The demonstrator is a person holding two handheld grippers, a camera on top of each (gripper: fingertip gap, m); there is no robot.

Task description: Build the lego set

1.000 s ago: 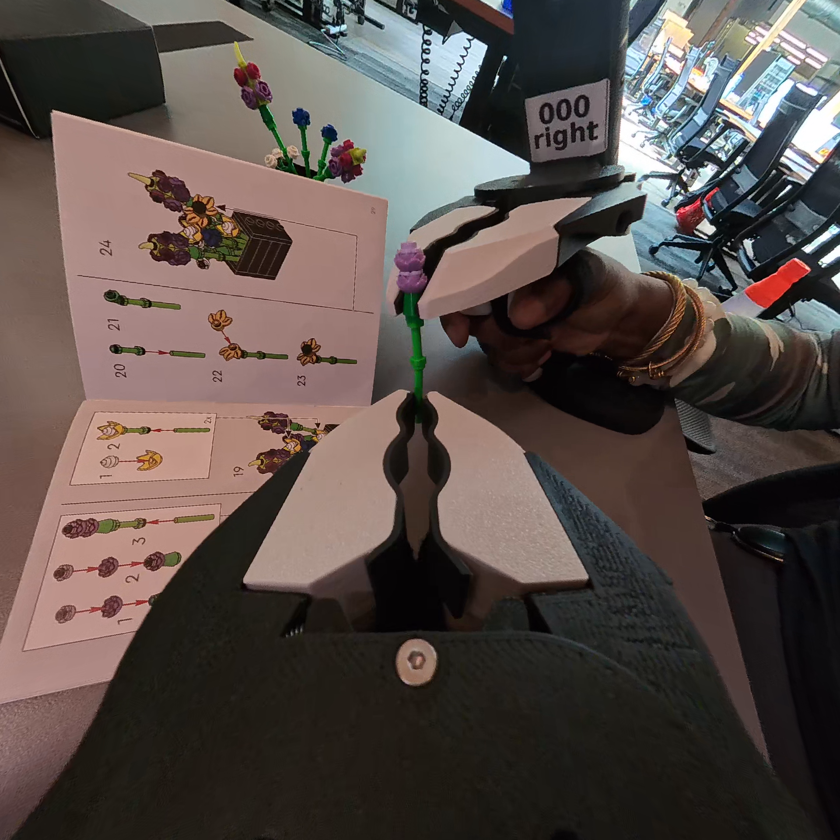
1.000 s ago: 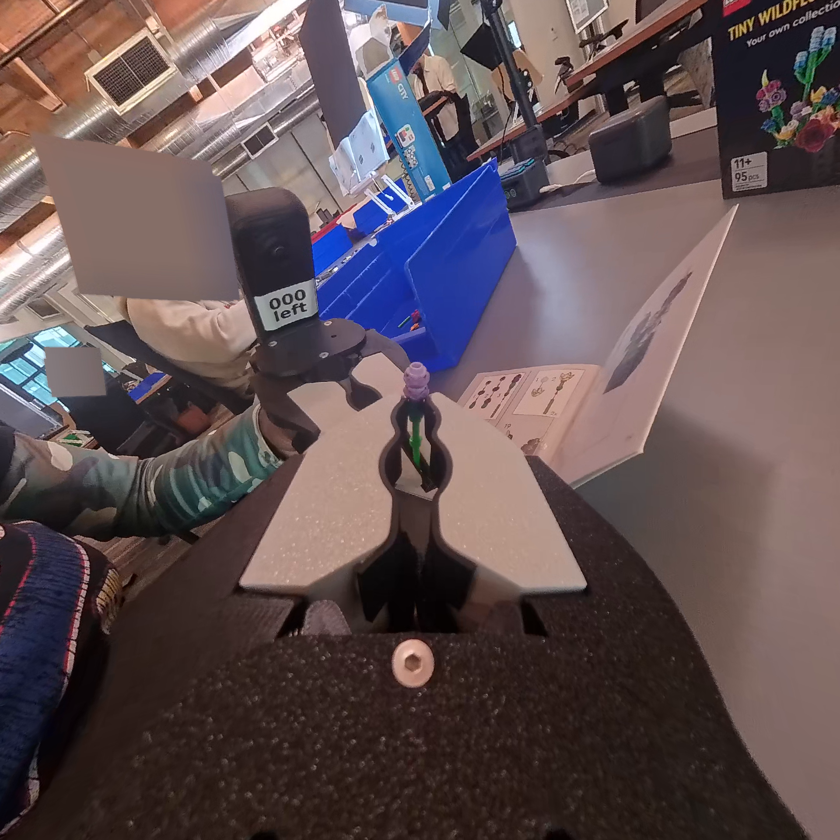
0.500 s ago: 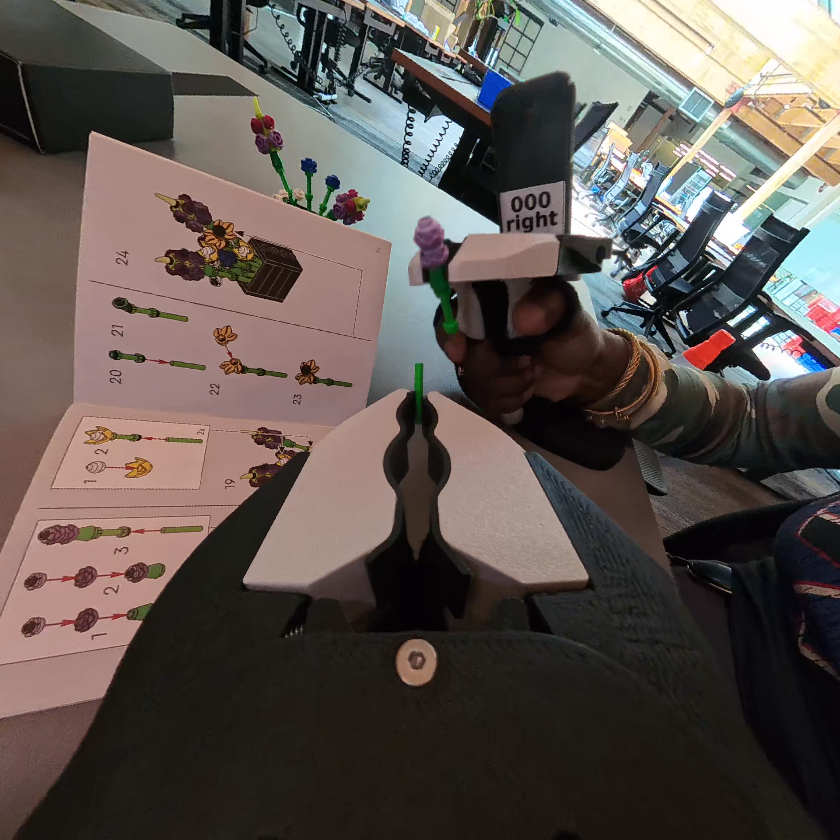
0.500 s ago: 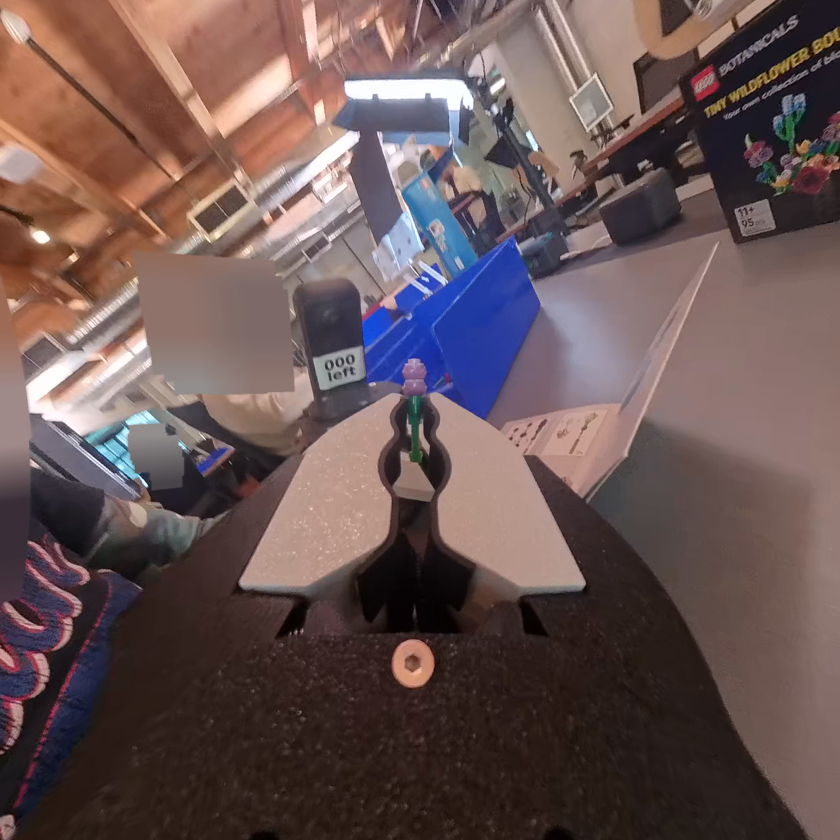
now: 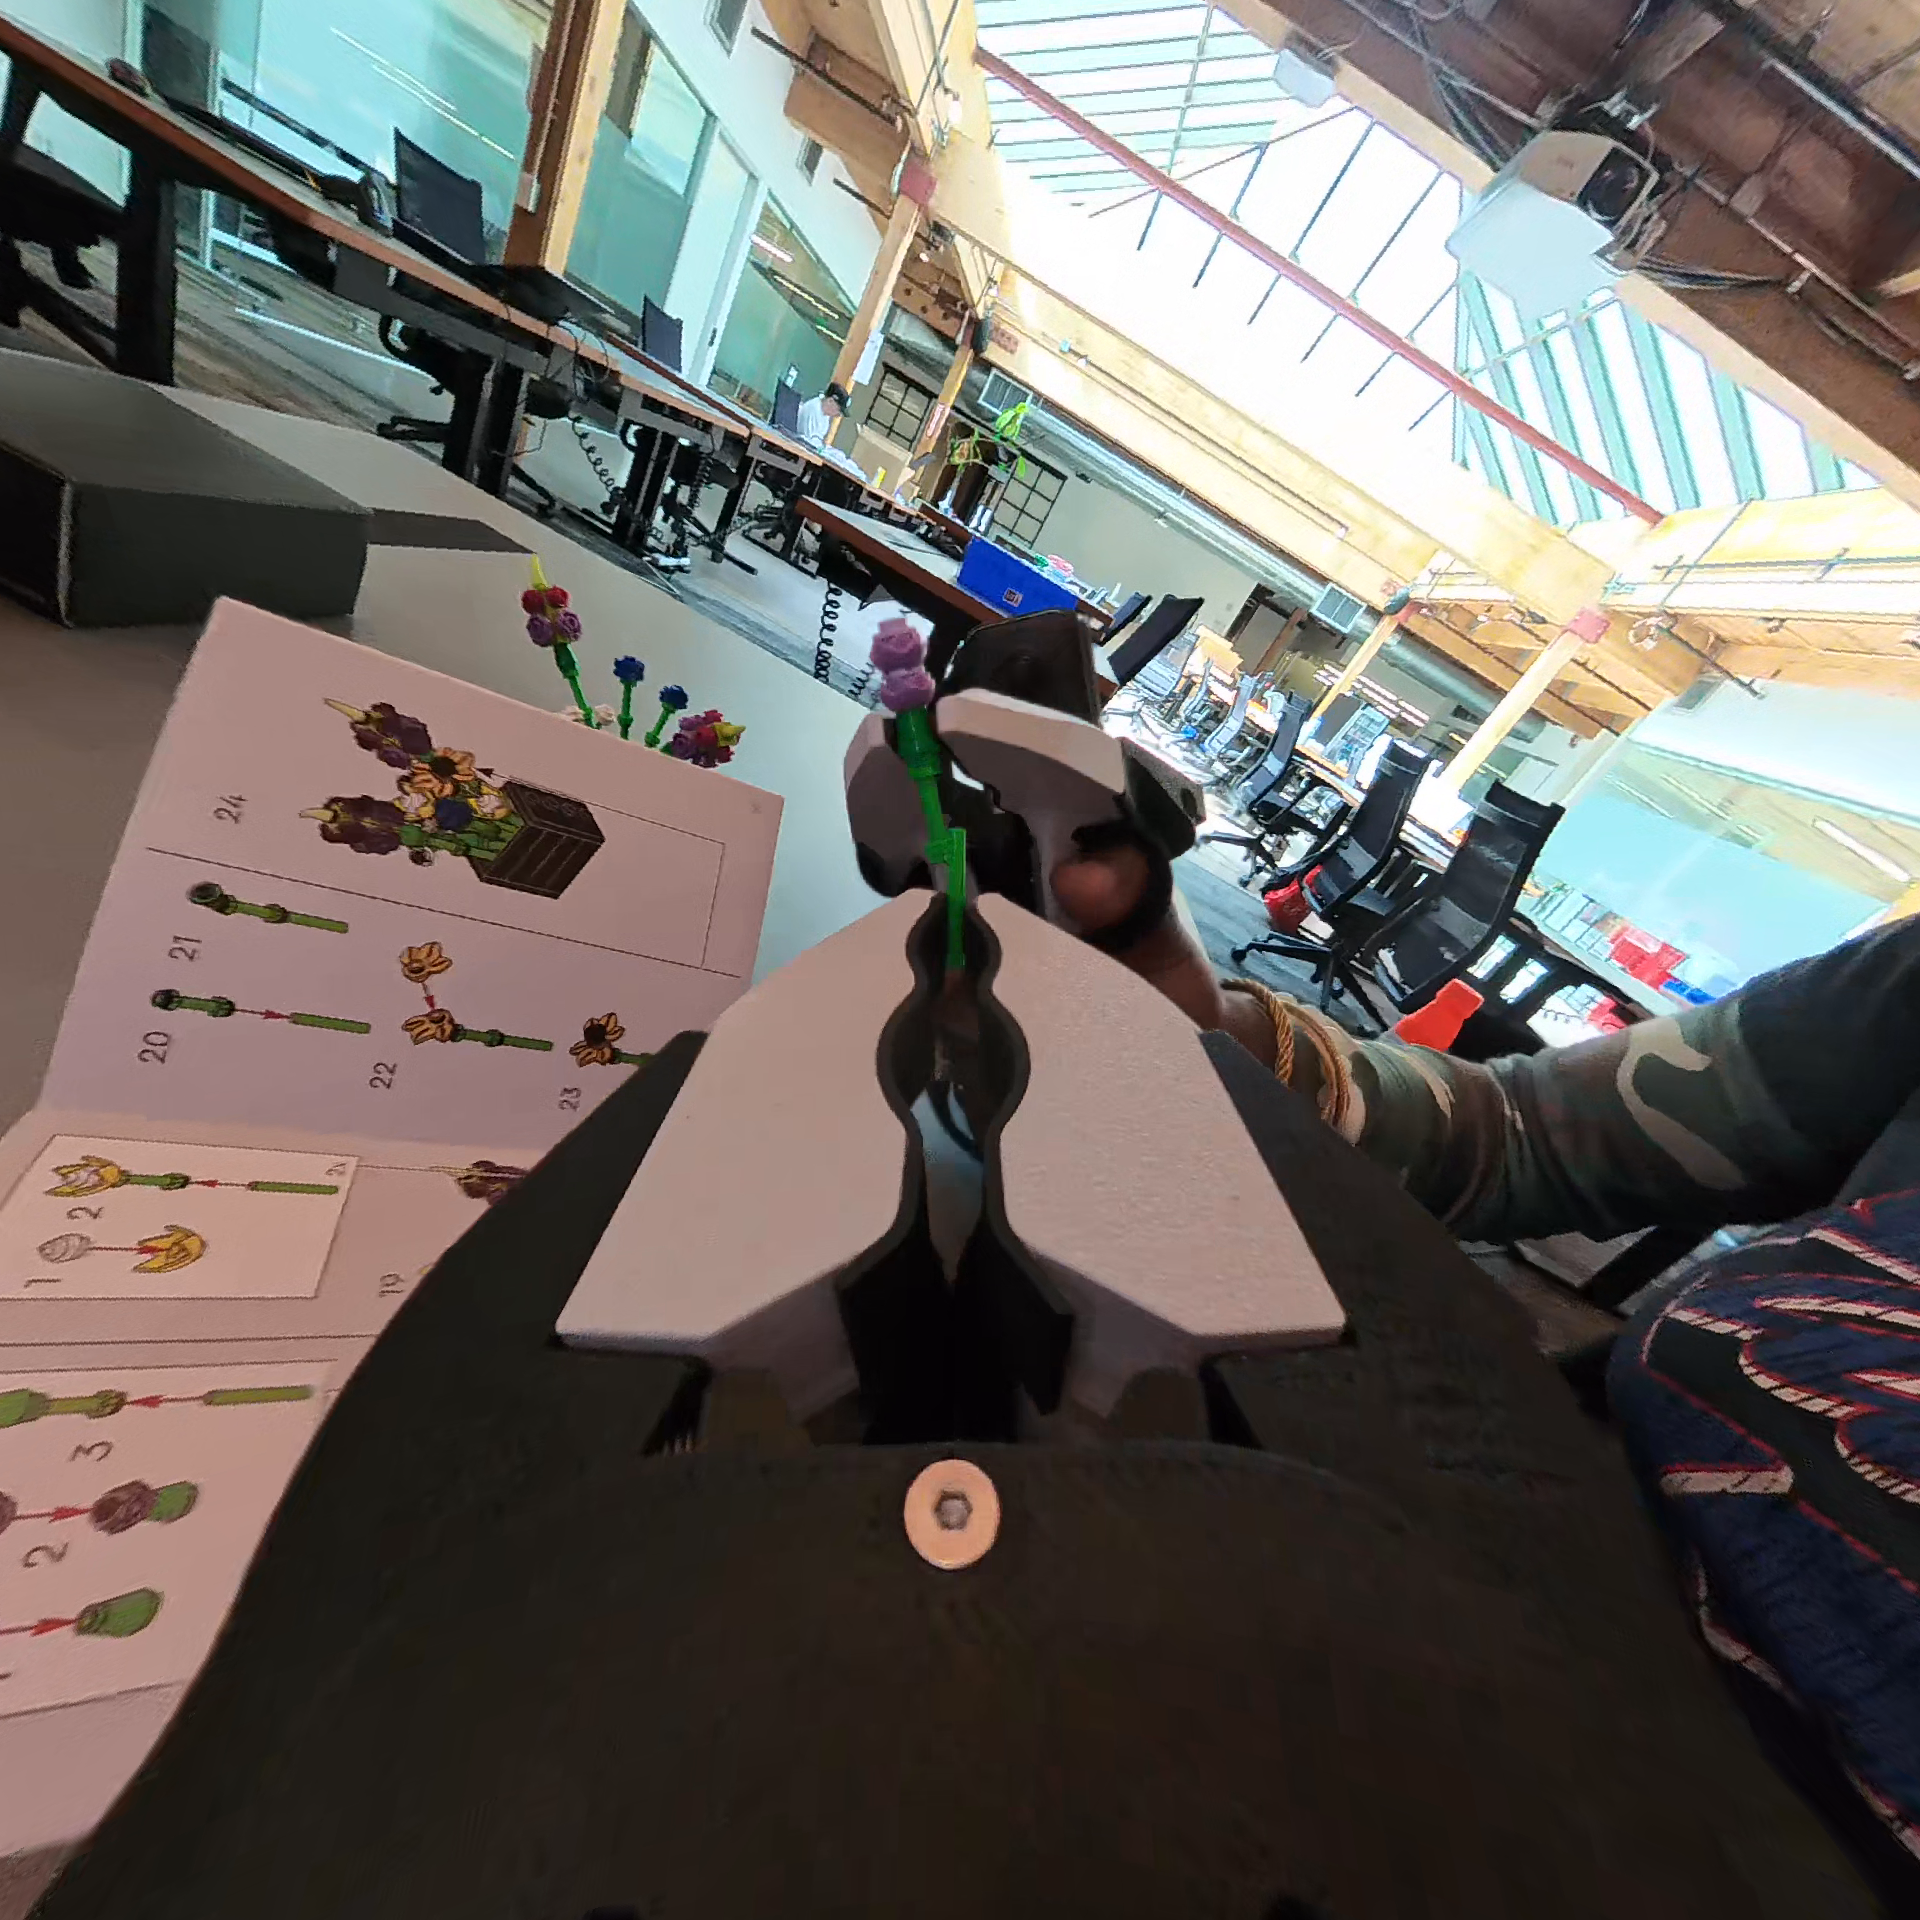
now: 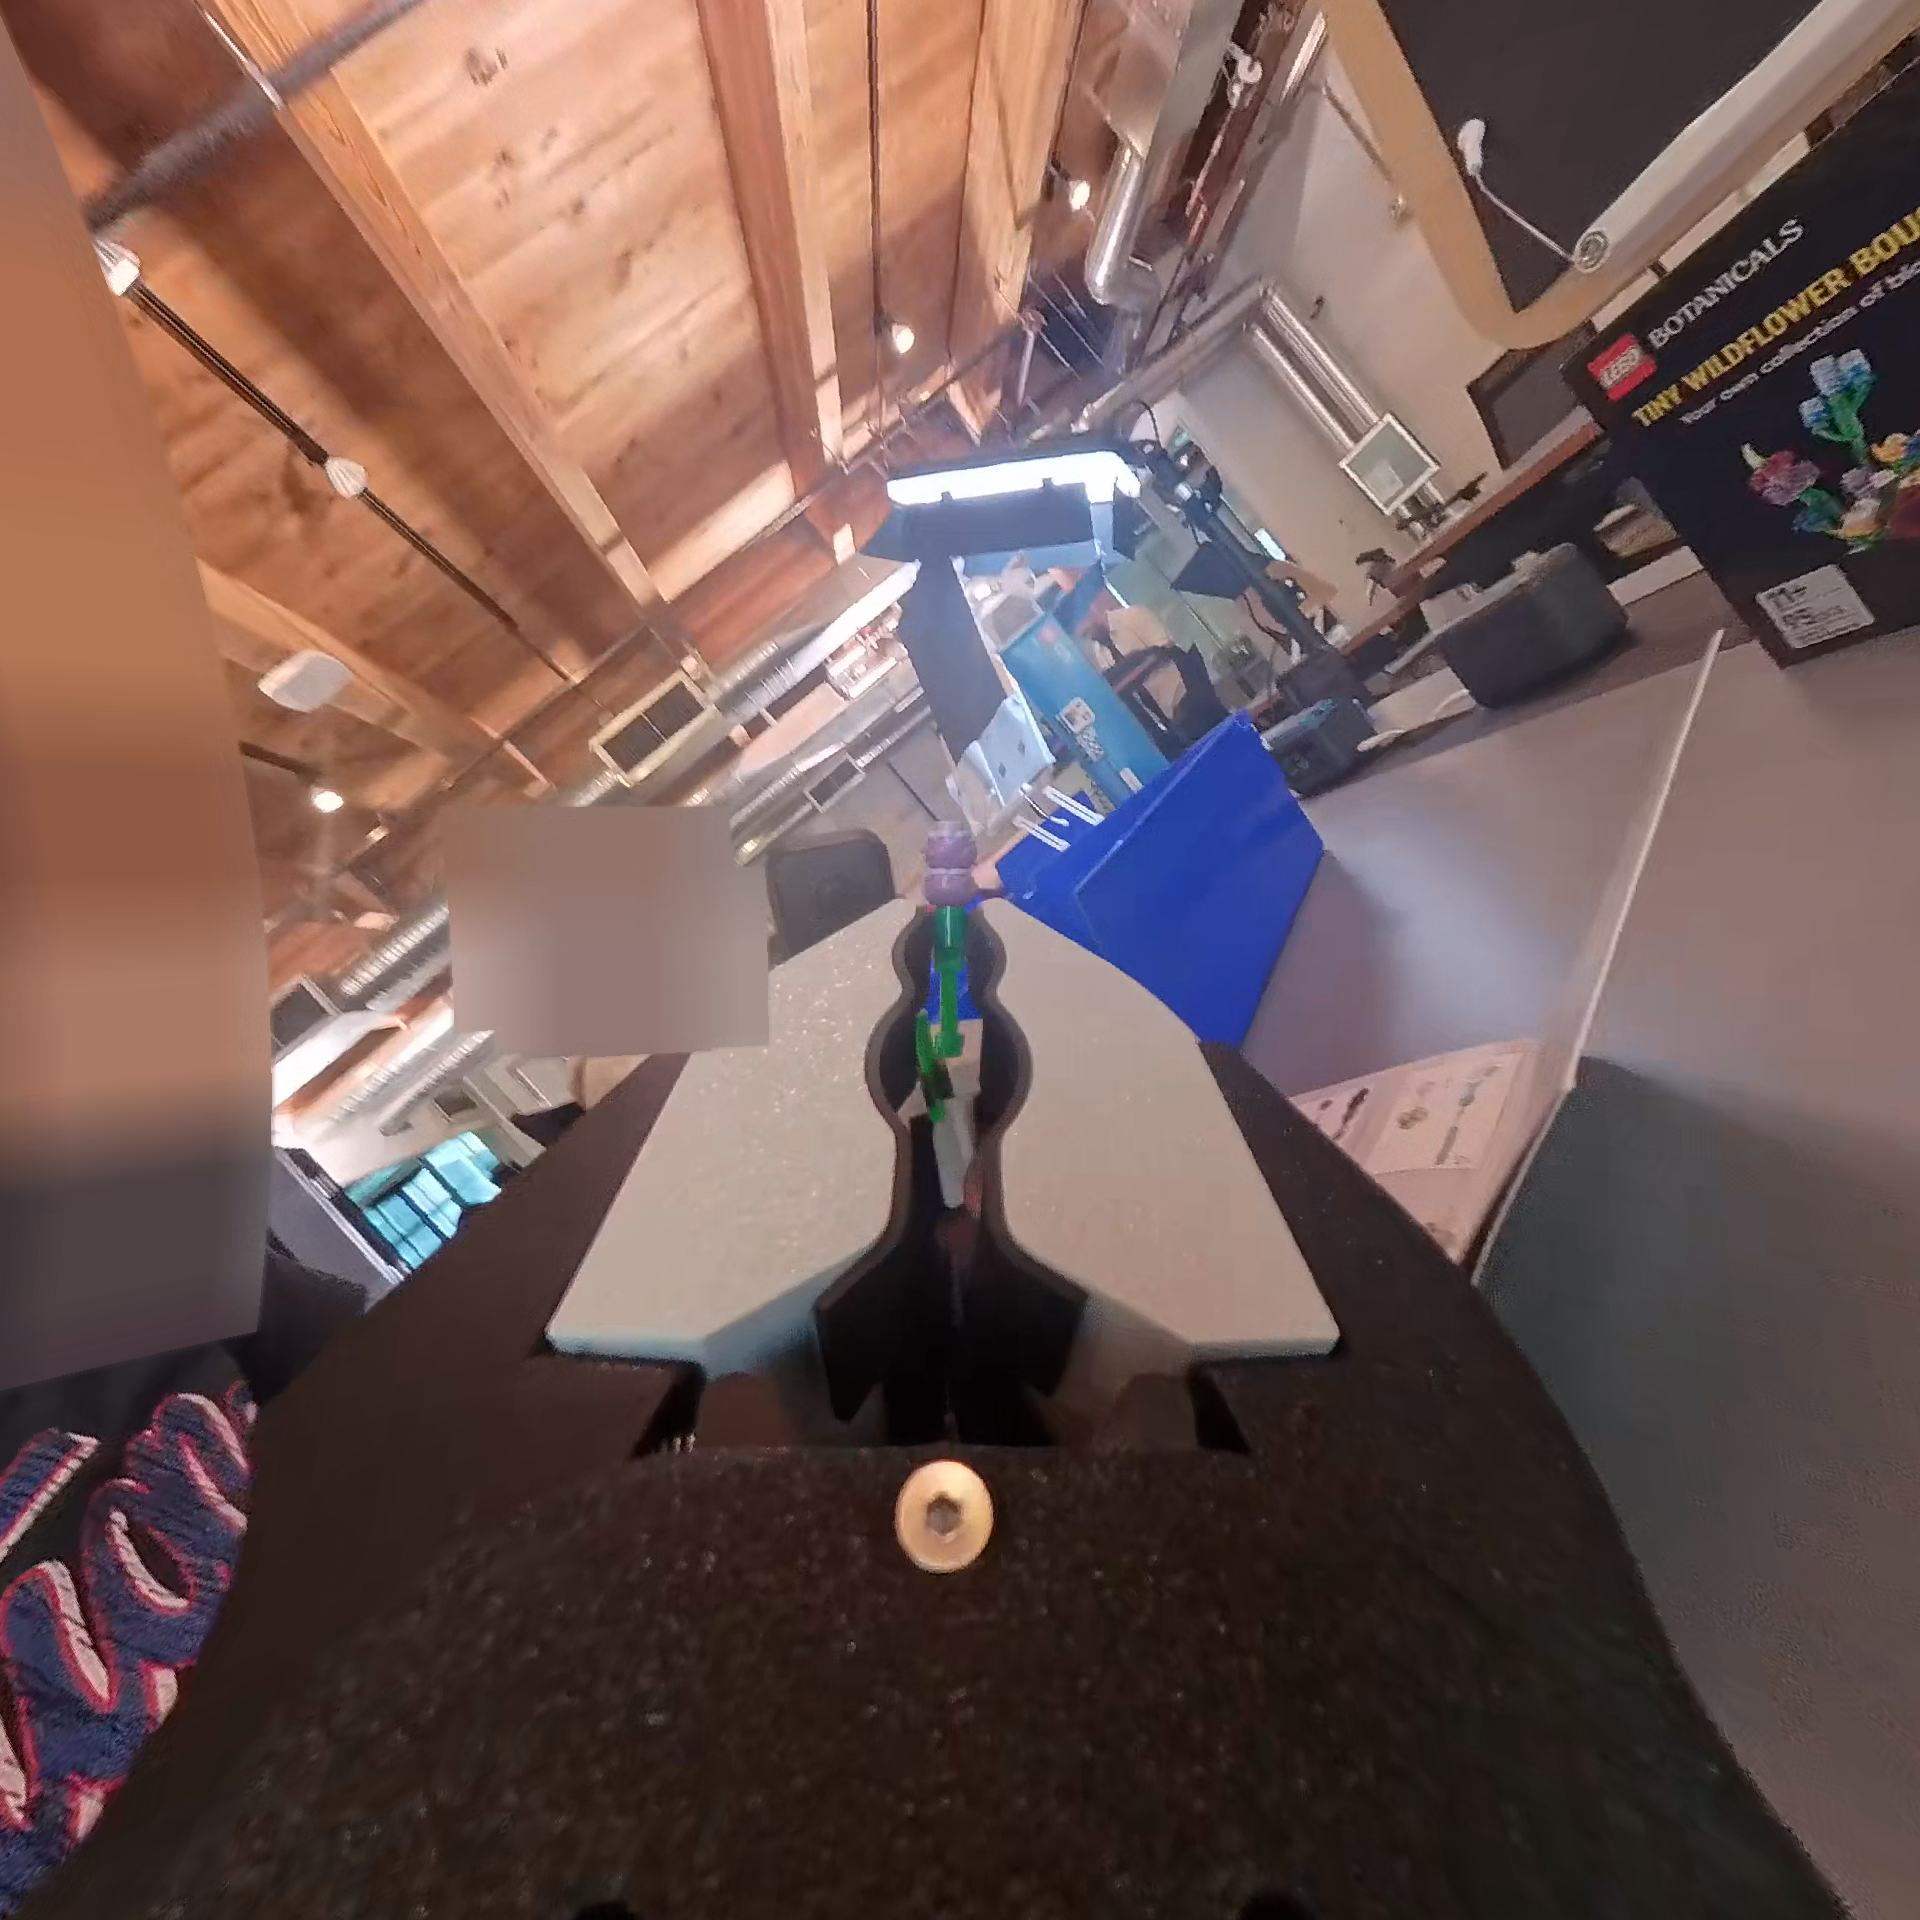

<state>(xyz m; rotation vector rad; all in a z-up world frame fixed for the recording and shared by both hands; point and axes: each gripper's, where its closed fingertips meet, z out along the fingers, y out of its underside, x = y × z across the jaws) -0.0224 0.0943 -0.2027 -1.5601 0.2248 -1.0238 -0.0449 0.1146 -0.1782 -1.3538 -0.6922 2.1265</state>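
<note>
Grey tabletop [image 5: 94, 748] with open instruction booklet [image 5: 416, 935], timber-beamed office beyond, left gripper [image 5: 951, 914] pinching green stem piece [image 5: 954, 925], right gripper [image 6: 951, 914] clamping purple flower stem [image 6: 945, 940], tips touching.

Grey worktop [image 5: 94, 769] with a low dark grey box [image 5: 156, 520] sitting at about 10 o'clock in the left wrist view. Past it – rows of long office desks [image 5: 582, 343] and black swivel chairs [image 5: 1455, 862] out around 2 o'clock, skylights [image 5: 1351, 260] overhead. Right wrist view: wood-beam ceiling [image 6: 582, 260], a lit panel lamp [image 6: 997, 499] at 12 – and a big blue bin [image 6: 1174, 904] at 1 o'clock.
</note>
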